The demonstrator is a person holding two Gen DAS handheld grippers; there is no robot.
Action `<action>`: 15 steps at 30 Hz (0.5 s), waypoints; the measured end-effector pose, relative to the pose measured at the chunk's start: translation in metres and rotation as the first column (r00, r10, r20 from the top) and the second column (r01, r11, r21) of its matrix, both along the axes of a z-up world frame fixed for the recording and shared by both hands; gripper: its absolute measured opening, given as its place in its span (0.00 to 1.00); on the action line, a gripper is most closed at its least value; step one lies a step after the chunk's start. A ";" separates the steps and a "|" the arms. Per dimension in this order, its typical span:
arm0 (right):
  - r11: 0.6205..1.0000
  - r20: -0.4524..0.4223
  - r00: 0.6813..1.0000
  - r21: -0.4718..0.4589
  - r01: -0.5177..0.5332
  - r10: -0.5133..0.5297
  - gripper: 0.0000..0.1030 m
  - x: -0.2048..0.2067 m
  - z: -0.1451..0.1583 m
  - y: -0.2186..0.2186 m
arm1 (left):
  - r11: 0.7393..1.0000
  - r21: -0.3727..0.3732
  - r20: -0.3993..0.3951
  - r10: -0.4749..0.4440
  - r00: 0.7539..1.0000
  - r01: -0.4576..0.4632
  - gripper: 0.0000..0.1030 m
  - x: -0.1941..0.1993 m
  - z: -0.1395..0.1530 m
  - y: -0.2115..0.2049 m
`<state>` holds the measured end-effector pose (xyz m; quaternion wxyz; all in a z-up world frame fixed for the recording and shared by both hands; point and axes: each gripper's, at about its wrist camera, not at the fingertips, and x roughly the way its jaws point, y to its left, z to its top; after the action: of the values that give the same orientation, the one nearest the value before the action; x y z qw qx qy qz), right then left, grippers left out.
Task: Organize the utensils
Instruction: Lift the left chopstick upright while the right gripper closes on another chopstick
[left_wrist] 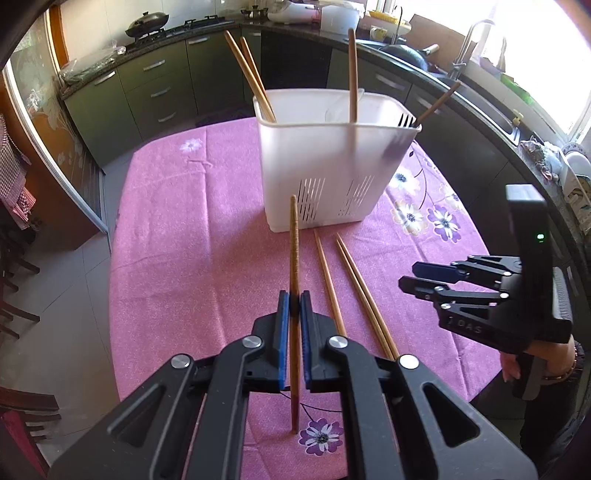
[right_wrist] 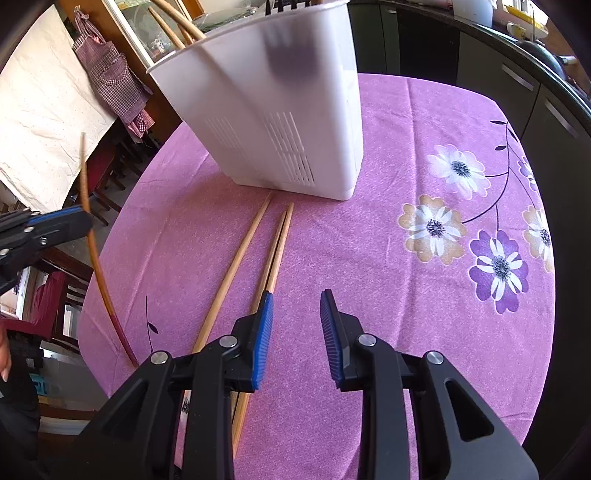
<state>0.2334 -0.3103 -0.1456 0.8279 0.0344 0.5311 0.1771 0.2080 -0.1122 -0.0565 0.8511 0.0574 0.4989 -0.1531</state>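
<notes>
I see a round table under a pink tablecloth (left_wrist: 192, 258) printed with purple and white flowers (right_wrist: 498, 267). Beyond its far side a dark counter curves around the room above green cabinets (left_wrist: 147, 88) with metal handles. On the far left of that counter a black wok (left_wrist: 147, 23) with a lid sits on the stove. Farther right I can make out a white appliance (left_wrist: 291, 11) and, near the bright window, a tap (left_wrist: 467, 40) over the sink. To the left of the table a checked apron (right_wrist: 110, 70) hangs by a wooden frame, and dark wooden chairs (right_wrist: 66, 291) stand on the tiled floor.
</notes>
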 end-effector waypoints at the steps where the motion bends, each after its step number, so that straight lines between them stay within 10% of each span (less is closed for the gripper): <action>1: 1.000 -0.008 1.000 -0.011 -0.003 0.003 0.26 0.002 -0.003 0.004 | 1.000 -0.009 0.012 -0.001 1.000 0.001 0.06 -0.002 0.004 0.003; 15: 0.991 -0.055 0.998 -0.129 -0.036 0.029 0.21 0.020 -0.029 0.047 | 0.998 -0.052 0.082 -0.014 0.997 0.018 0.06 -0.021 0.019 0.021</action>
<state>0.2537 -0.2634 -0.1748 0.8111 -0.0234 0.5636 0.1547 0.1871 -0.0913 -0.0377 0.8708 0.0450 0.4588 -0.1705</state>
